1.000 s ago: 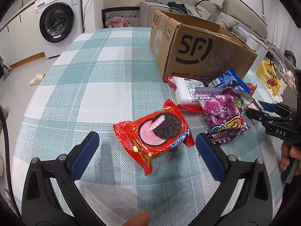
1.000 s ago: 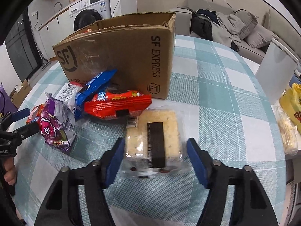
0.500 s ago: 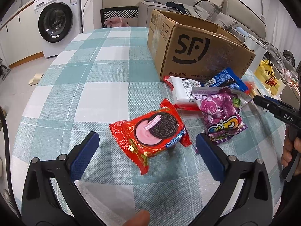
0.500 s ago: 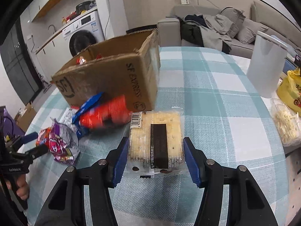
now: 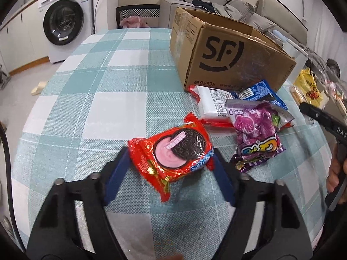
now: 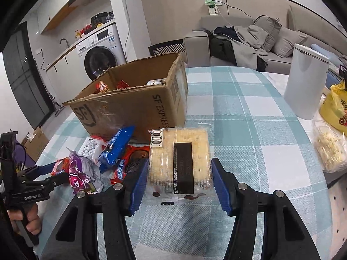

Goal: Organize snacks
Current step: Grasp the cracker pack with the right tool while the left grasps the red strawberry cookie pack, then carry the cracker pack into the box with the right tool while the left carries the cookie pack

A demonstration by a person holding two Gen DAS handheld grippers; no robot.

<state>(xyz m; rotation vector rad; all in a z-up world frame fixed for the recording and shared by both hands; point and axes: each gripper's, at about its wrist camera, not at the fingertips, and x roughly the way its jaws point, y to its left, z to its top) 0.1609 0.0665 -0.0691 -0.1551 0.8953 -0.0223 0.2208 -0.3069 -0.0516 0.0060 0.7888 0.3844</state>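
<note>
Although the cardboard SF box (image 6: 138, 99) stands open on the checked tablecloth (image 5: 104, 112), only a few red and silver wrappers peek above its torn near wall, and what else lies inside cannot be made out. Behind the purple candy bag (image 5: 257, 134), the white packet (image 5: 213, 104) and the blue cookie pack (image 5: 260, 93) overlap, so their full outlines stay hidden. At the right edge of the left wrist view, only part of the right gripper's black body and the hand (image 5: 336, 173) on its handle can be seen.

Compared with a second ago, the left gripper's jaws, then spread wide with the red Oreo pack (image 5: 175, 153) lying flat between them, have just been closing and now stand against the wrapper. The cracker pack (image 6: 180, 162), lying on the cloth a second ago, now sits higher in the right wrist view, with the box's open top showing beyond it.

The left gripper (image 5: 171, 169) is narrowed partway, its blue pads pressing the two sides of the red Oreo pack, which tilts up from the cloth at its far end. The right gripper (image 6: 180, 177) is also partly closed, its blue pads clamped on both sides of the clear cracker pack, held above the table near the box.
</note>
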